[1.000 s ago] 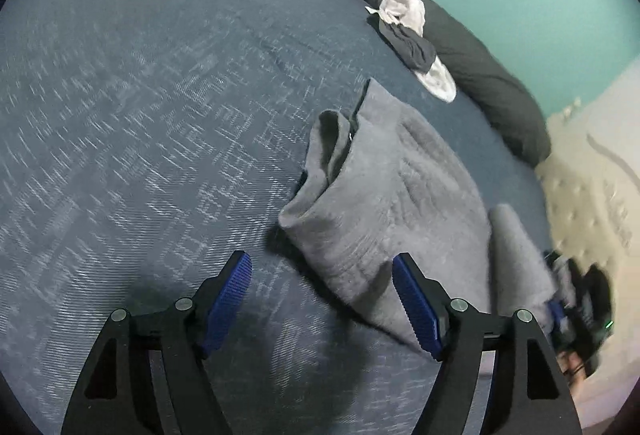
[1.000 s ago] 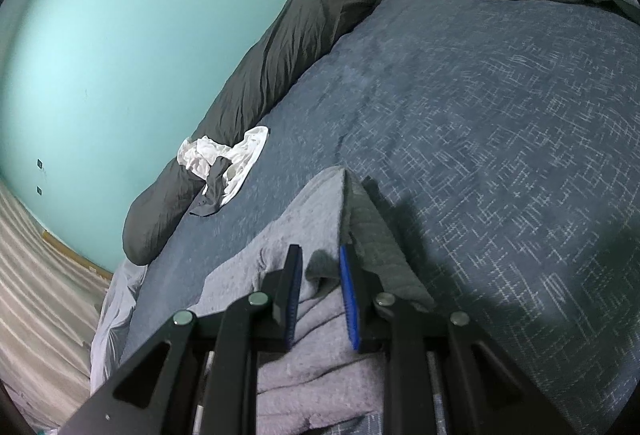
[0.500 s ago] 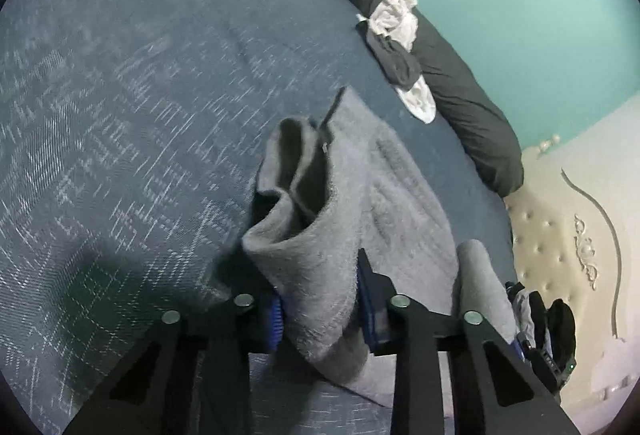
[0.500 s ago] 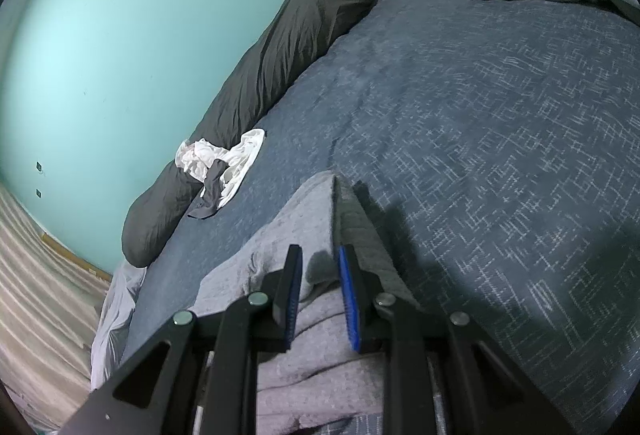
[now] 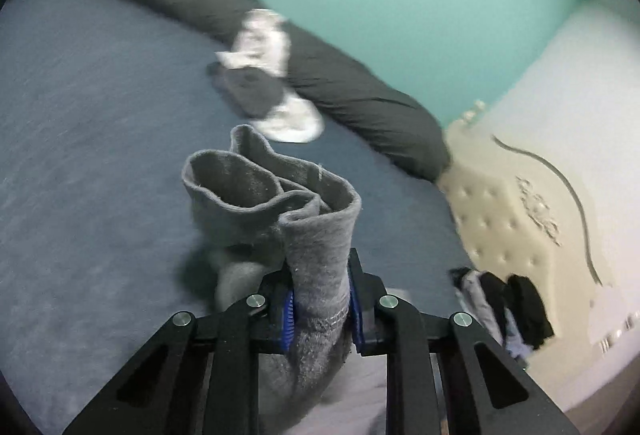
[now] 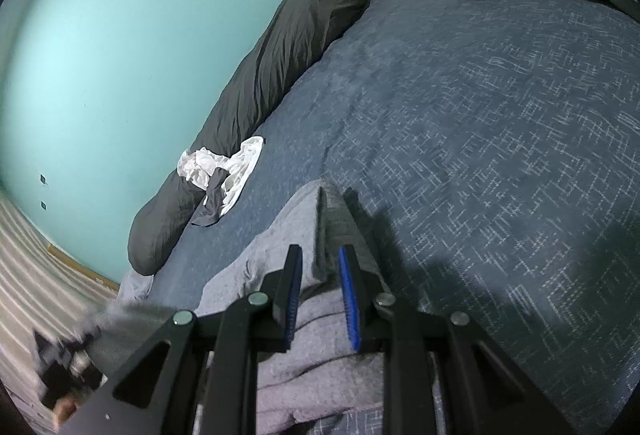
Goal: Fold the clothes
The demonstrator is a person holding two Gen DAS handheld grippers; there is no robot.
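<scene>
Grey fleece garment [image 5: 280,211] hangs bunched off the bed's near edge, left gripper [image 5: 320,309] having just clamped a thick wad, right gripper [image 6: 320,299] pinching another fold. Judged risk: the uneven wad slipping out, or layers folding crooked.

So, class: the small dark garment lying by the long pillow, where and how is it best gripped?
Grip the dark garment at its loose corner nearest the bed's open middle, coming from that side. The long pillow and white cloth crowd its far side.
</scene>
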